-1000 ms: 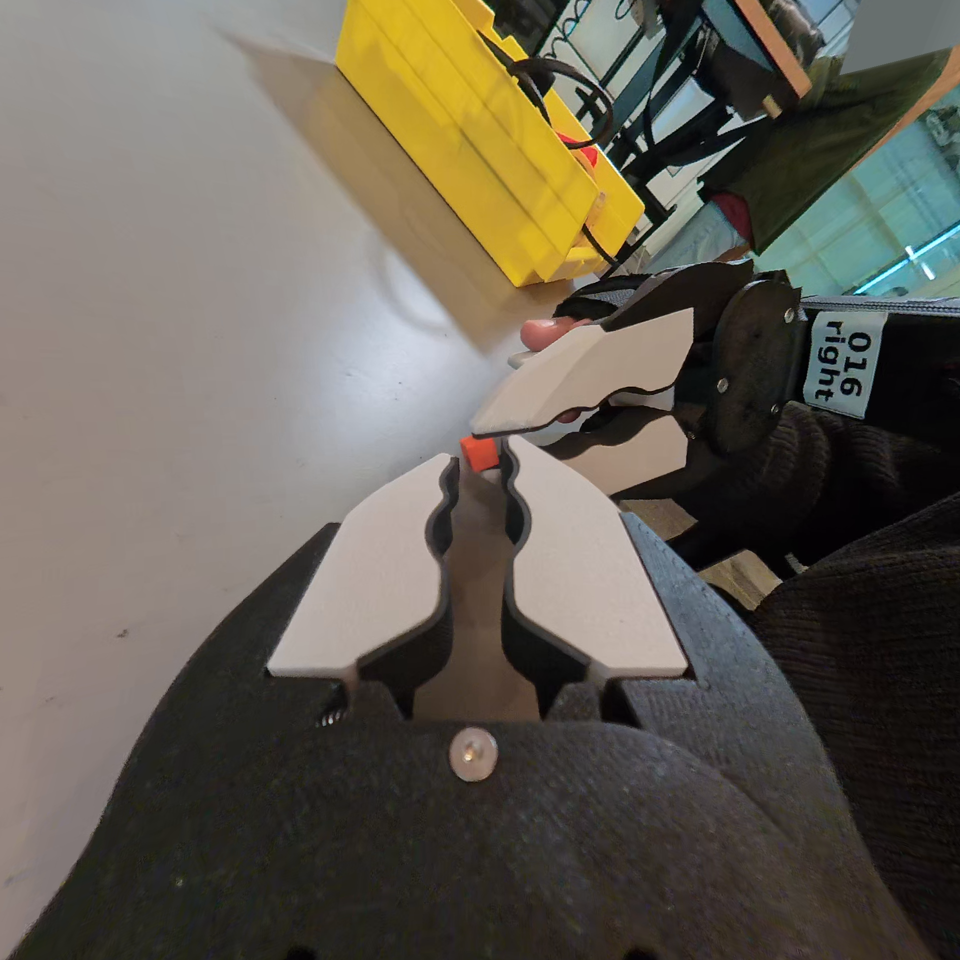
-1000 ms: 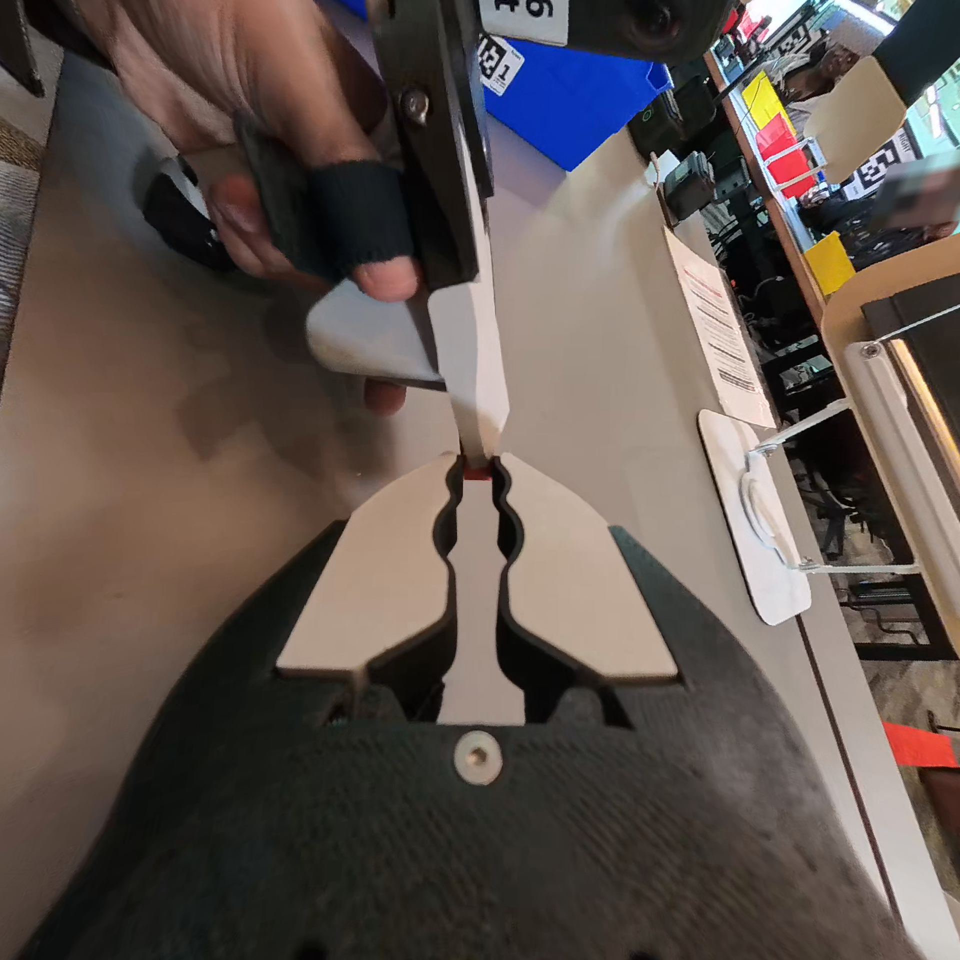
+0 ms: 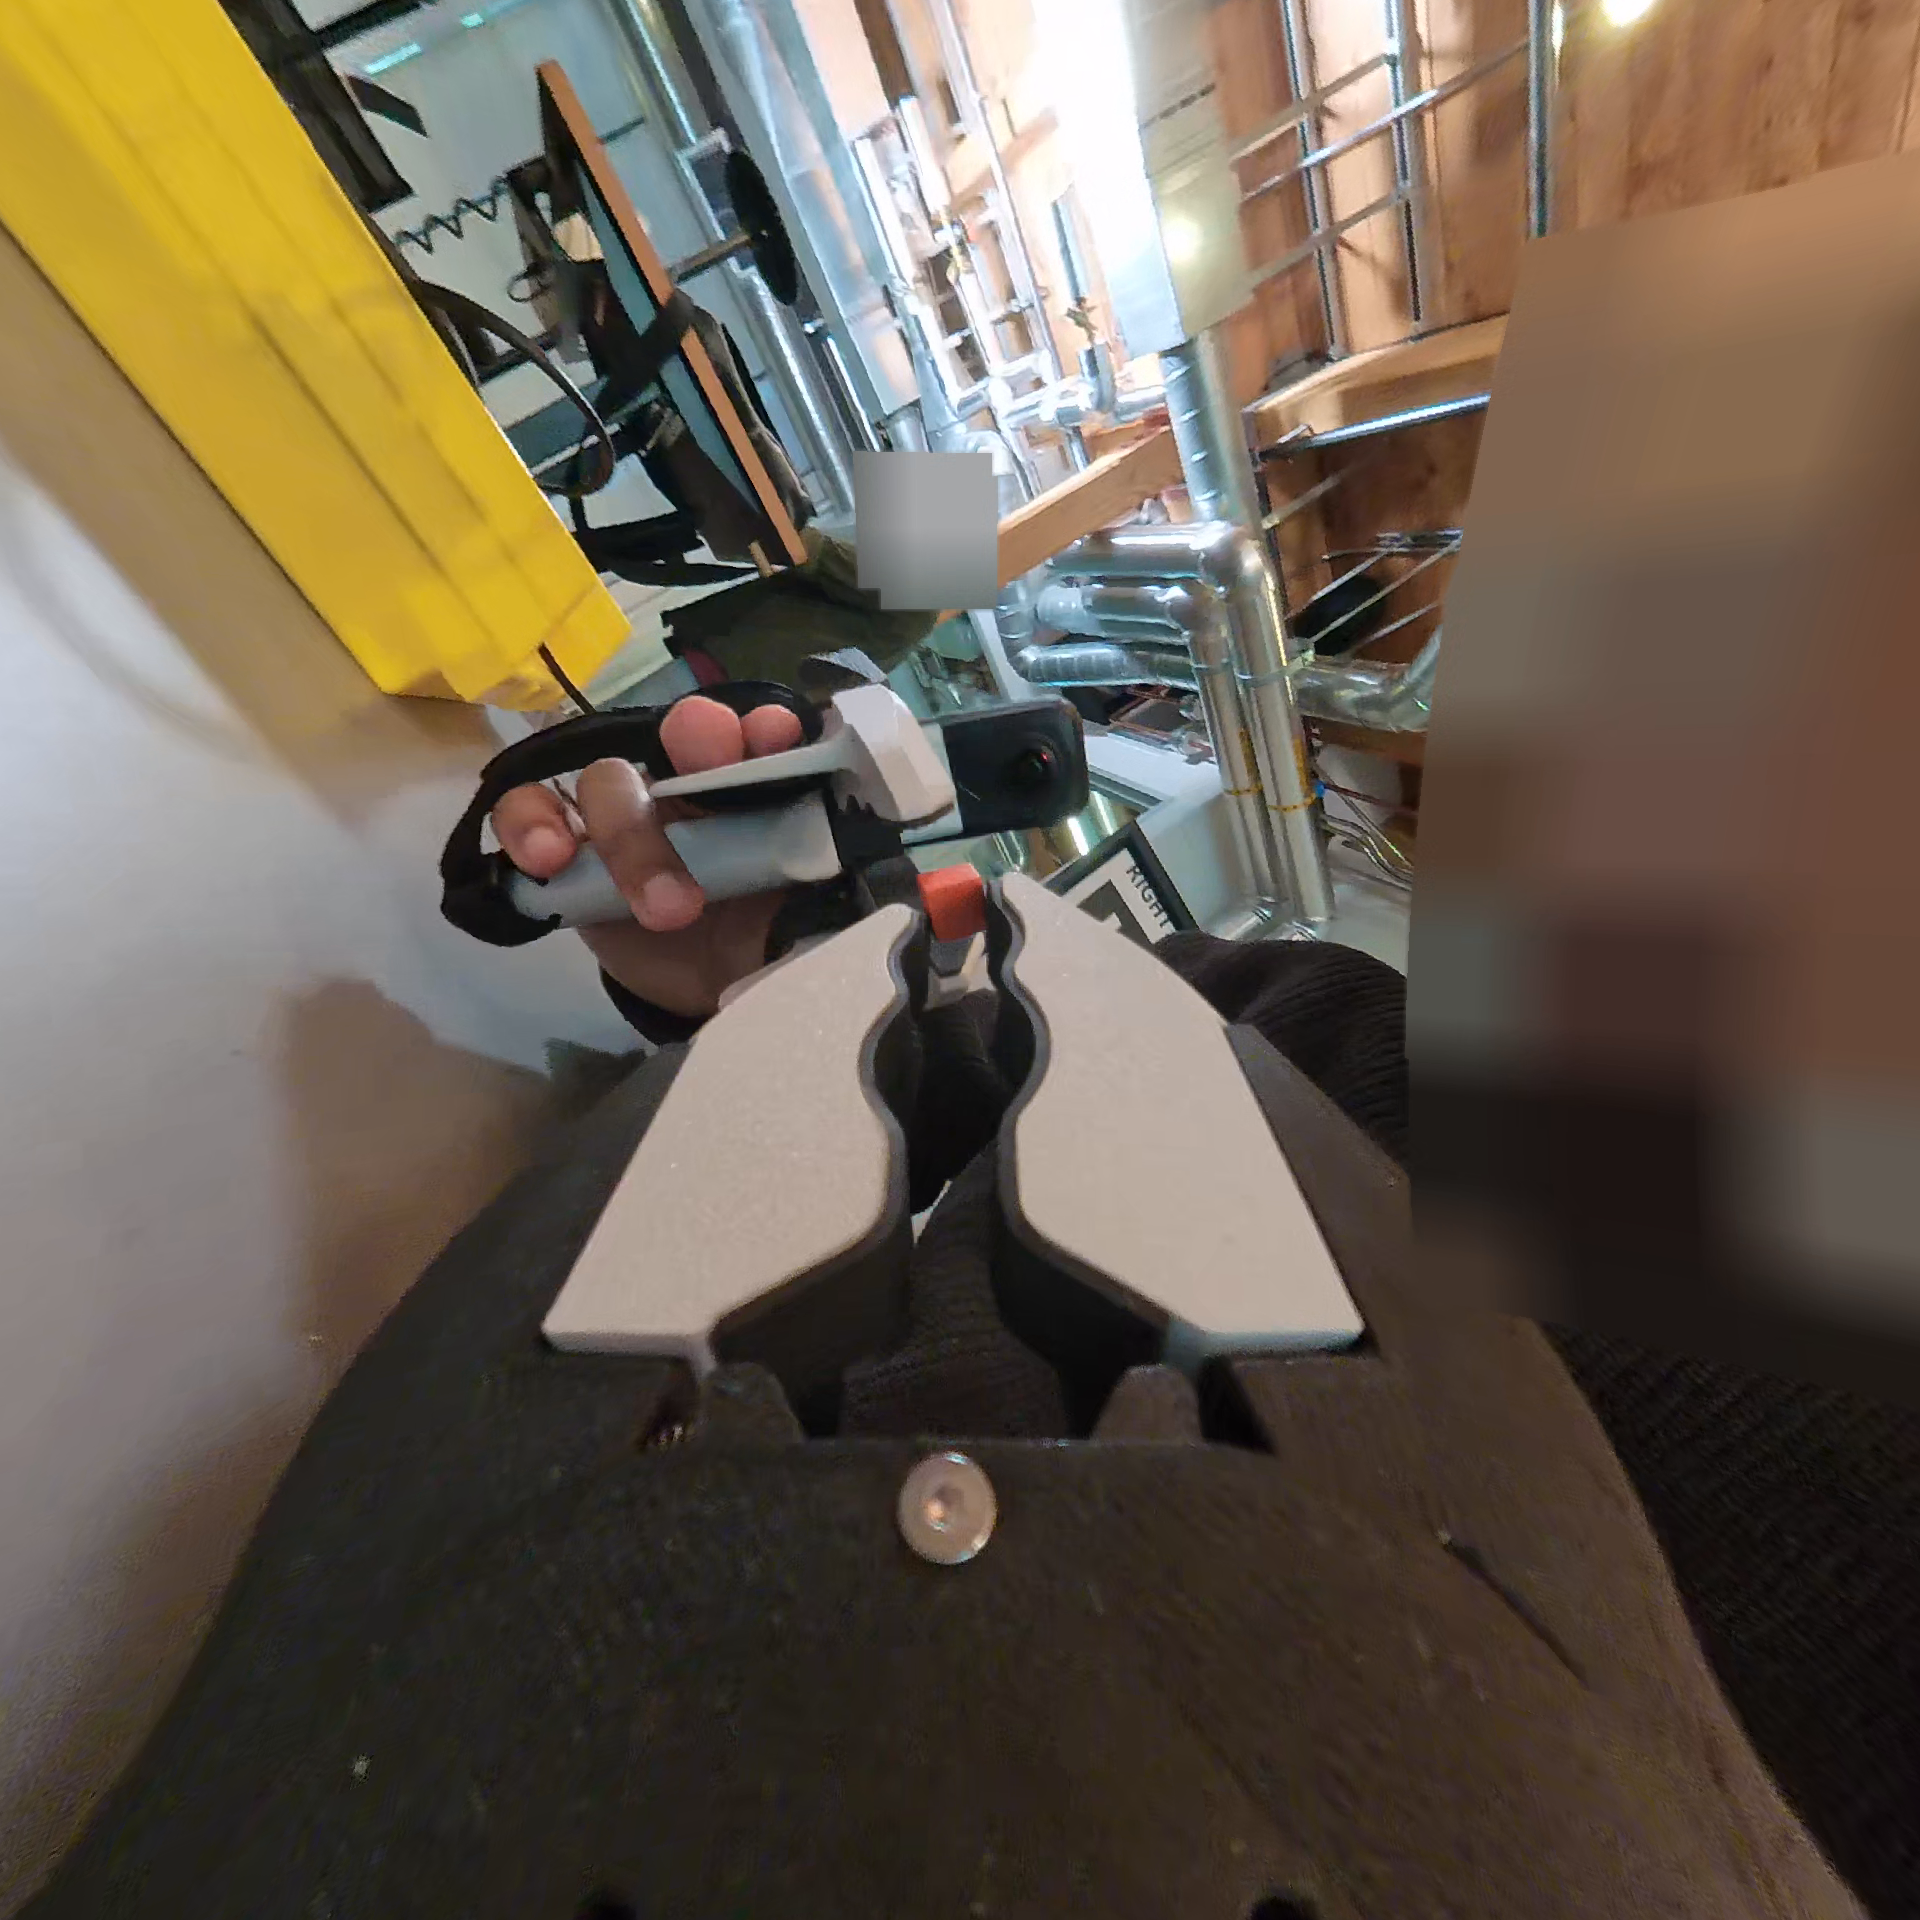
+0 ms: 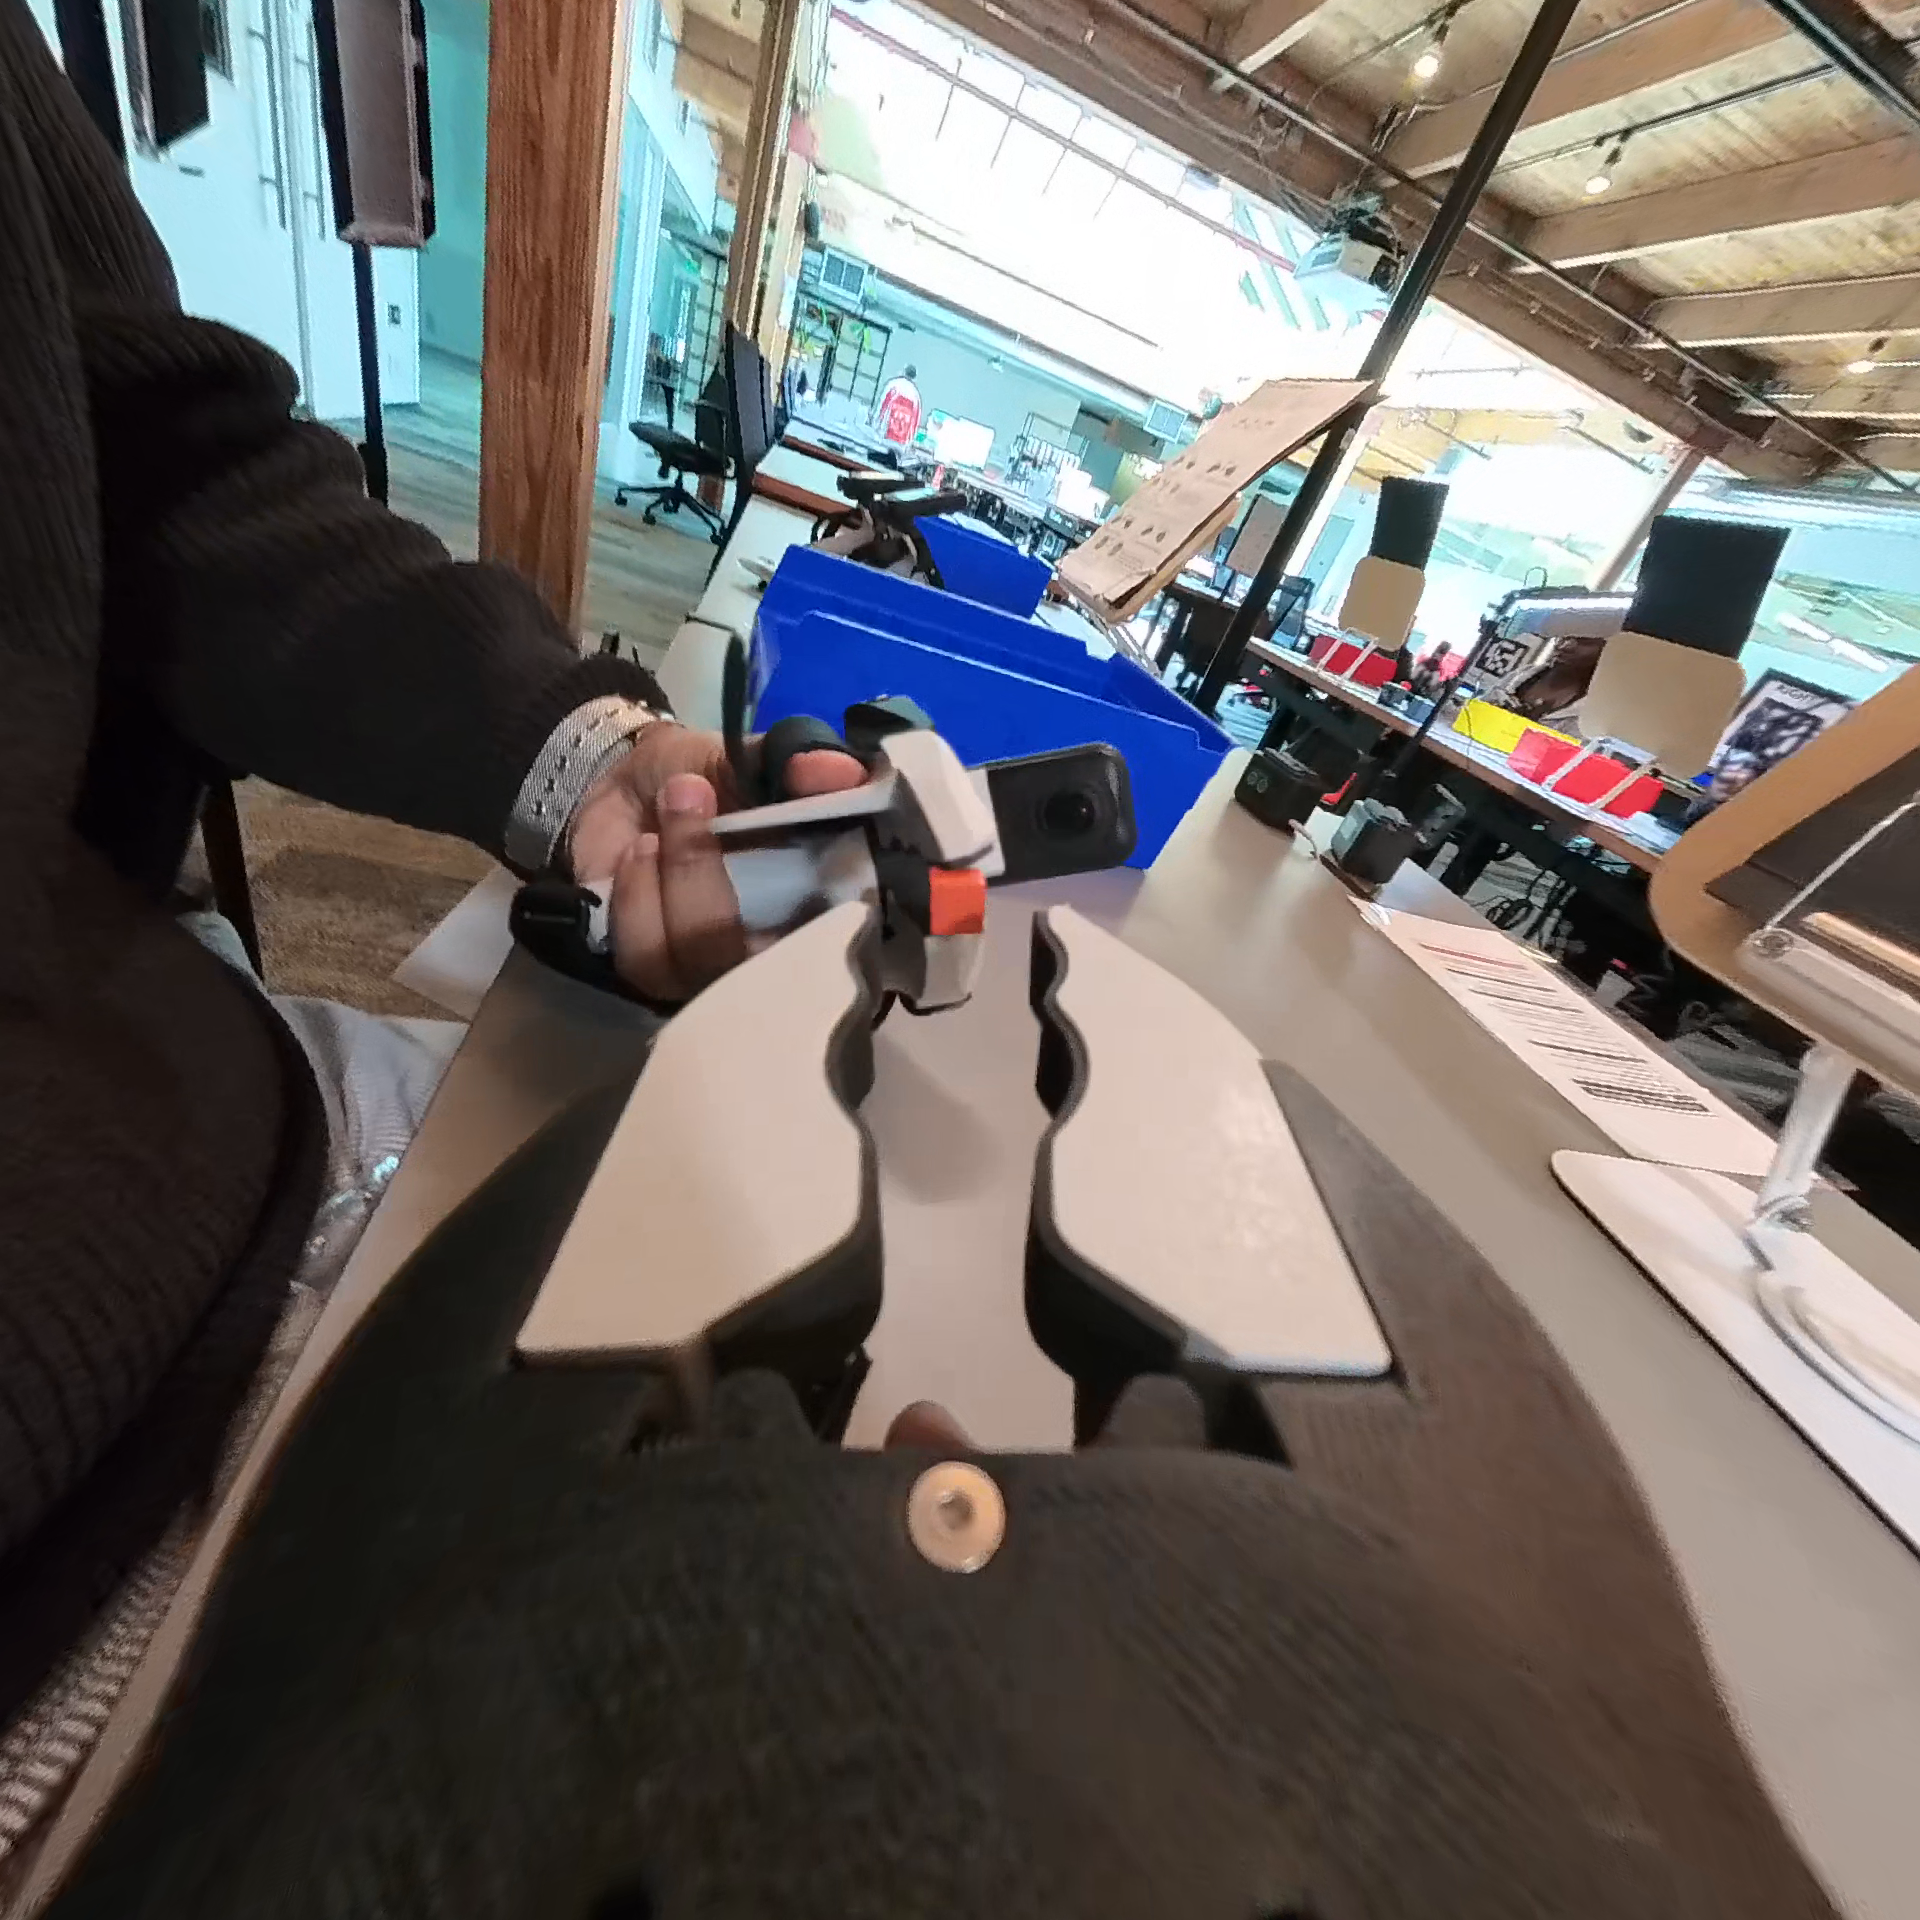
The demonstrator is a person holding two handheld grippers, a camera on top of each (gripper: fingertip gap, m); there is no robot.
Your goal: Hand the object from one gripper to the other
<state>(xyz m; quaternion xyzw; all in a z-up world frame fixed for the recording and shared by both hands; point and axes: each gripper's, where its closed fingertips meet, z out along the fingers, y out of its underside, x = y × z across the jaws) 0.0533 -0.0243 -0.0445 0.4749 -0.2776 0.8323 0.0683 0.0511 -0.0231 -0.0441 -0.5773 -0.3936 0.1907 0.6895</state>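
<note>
One orange block [image 3: 955, 903] sits clenched at the left tool's [image 3: 958, 920] tips; the right tool [image 4: 948, 940] gapes, released.

A white-and-black label [image 3: 1138, 902] with printed lettering sits on the far hand-held gripper. To the right, a white printed paper sheet [image 4: 1538, 1023] lies on the grey worktop [image 4: 1299, 935]. A tilted brown cardboard sign [image 4: 1205, 488] and a black-and-white square marker tag [image 4: 1503, 658] stand far off.

Grey table [image 4: 1299, 997] with blue bin [image 4: 966, 665], printed sheet [image 4: 1548, 1029], white stand base [image 4: 1704, 1257].
</note>
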